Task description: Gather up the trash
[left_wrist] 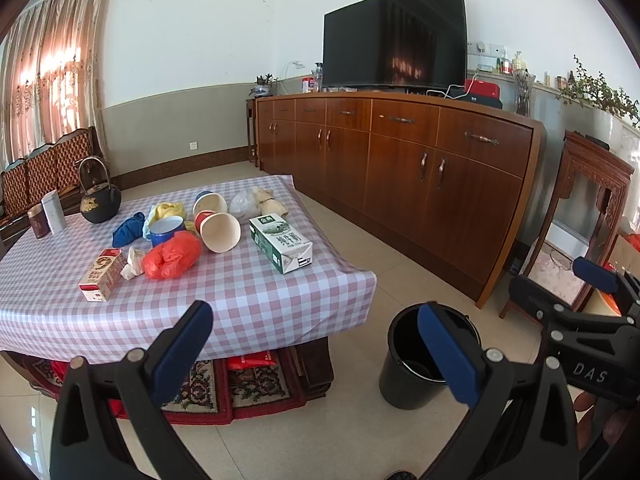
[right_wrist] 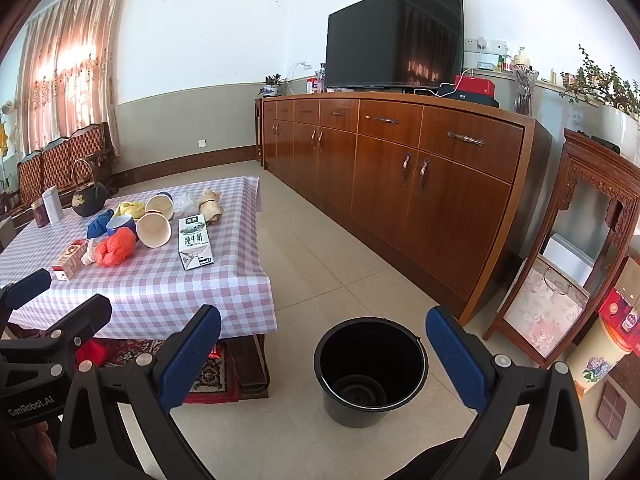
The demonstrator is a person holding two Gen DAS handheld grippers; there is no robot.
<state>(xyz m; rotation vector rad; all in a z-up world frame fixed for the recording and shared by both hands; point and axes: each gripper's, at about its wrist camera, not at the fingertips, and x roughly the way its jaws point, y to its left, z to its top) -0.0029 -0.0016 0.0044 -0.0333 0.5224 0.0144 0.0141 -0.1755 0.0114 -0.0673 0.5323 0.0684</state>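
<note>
Here both the left gripper (left_wrist: 316, 356) and right gripper (right_wrist: 324, 360) gape wide (holding nothing) near the black bucket (right_wrist: 370, 372).

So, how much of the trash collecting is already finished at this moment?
Nothing looks done: the black bucket on the floor appears empty. Nothing is in hand: left gripper and right gripper are open. Milk carton, paper cups and red bag remain on the table.

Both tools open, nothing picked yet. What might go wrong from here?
1. The paper cups lie on their sides and may roll off when nudged.
2. The bucket stands on the floor apart from the table, so drops may miss.
3. The red bag touches the tissue; one could drag the other.
</note>
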